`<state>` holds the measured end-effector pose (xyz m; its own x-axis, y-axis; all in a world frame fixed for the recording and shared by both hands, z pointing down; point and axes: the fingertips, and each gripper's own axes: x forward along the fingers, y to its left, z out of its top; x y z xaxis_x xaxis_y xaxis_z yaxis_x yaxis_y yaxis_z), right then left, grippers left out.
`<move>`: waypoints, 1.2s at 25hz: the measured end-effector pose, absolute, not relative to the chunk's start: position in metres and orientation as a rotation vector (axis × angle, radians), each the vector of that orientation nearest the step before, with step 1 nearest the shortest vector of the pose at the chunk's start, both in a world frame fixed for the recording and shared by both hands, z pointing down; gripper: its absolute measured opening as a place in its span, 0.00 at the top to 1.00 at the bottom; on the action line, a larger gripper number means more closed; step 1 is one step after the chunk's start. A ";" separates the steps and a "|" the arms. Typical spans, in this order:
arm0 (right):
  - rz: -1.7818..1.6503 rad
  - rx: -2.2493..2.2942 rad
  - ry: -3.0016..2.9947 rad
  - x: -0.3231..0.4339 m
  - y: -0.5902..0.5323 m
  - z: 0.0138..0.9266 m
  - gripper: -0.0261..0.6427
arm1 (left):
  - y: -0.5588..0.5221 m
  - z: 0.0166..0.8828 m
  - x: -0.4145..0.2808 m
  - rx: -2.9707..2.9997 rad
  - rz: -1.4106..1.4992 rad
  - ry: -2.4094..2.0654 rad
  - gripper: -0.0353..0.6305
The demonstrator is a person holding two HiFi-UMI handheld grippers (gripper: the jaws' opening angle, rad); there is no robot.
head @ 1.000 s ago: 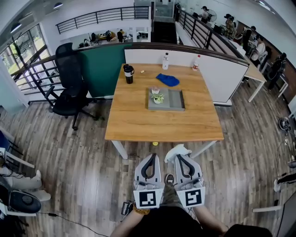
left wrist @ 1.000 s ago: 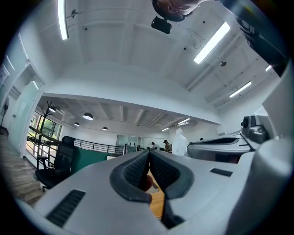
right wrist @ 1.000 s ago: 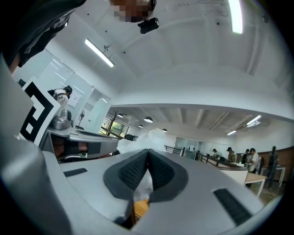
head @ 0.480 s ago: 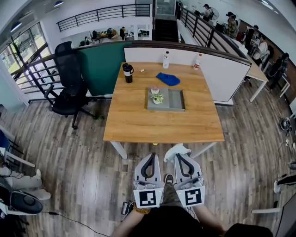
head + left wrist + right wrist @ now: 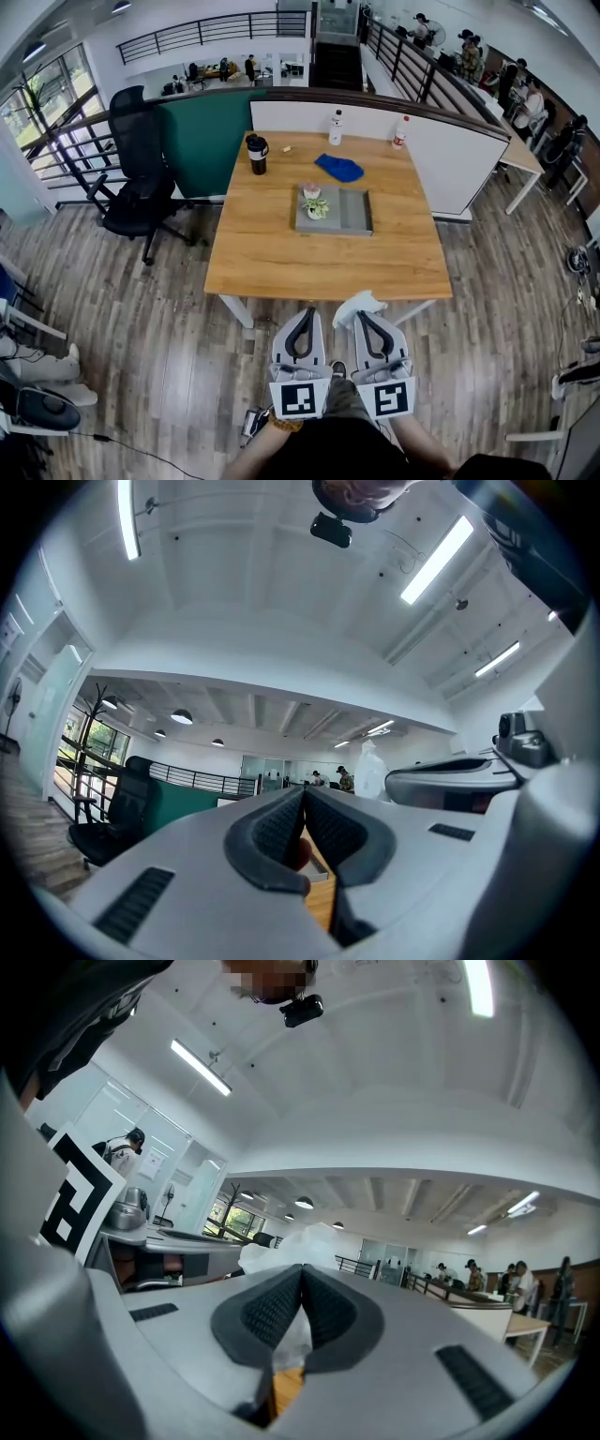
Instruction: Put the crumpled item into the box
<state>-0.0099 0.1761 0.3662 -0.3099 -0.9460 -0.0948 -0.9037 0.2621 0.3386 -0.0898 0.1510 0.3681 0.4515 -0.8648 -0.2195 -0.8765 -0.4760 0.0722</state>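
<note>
The white crumpled item (image 5: 359,305) sticks out past the tips of my right gripper (image 5: 362,317), which is shut on it. In the right gripper view the white wad (image 5: 279,1246) bulges above and between the closed pads of the right gripper (image 5: 302,1274). My left gripper (image 5: 302,315) is beside it, shut with nothing held; the left gripper view shows that gripper (image 5: 302,803) with its pads pressed together. Both are held low in front of the person, short of the wooden table (image 5: 281,253). The shallow grey box (image 5: 354,211) lies mid-table with a green-white object (image 5: 316,207) at its left end.
A blue cloth (image 5: 338,168), a black tumbler (image 5: 255,153) and two bottles (image 5: 335,127) (image 5: 401,130) stand at the table's far side. A black office chair (image 5: 141,178) is left of the table. Wooden floor lies between the grippers and the table's near edge.
The table has drifted slightly in the head view as the camera shifted. Both grippers keep the same pose and stay shut.
</note>
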 end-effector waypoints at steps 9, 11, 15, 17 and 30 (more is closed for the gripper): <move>-0.496 1.758 -2.411 -0.003 0.147 0.367 0.95 | 0.127 0.370 -0.082 -2.619 0.324 1.578 0.91; -0.480 1.751 -2.406 -0.003 0.142 0.368 0.95 | 0.123 0.369 -0.083 -2.616 0.317 1.585 0.91; -0.506 1.758 -2.439 -0.006 0.130 0.362 0.95 | 0.114 0.368 -0.086 -2.605 0.305 1.606 0.91; -0.508 1.742 -2.448 -0.008 0.125 0.362 0.95 | 0.109 0.367 -0.087 -2.595 0.314 1.619 0.91; -0.491 1.766 -2.474 0.017 0.104 0.361 0.95 | 0.091 0.370 -0.063 -2.582 0.290 1.631 0.91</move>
<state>0.0172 0.1043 0.3610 -0.3406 -0.9307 -0.1331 -0.9109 0.2917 0.2918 -0.0633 0.0911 0.3698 0.4178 -0.8867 -0.1981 -0.9006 -0.4329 0.0382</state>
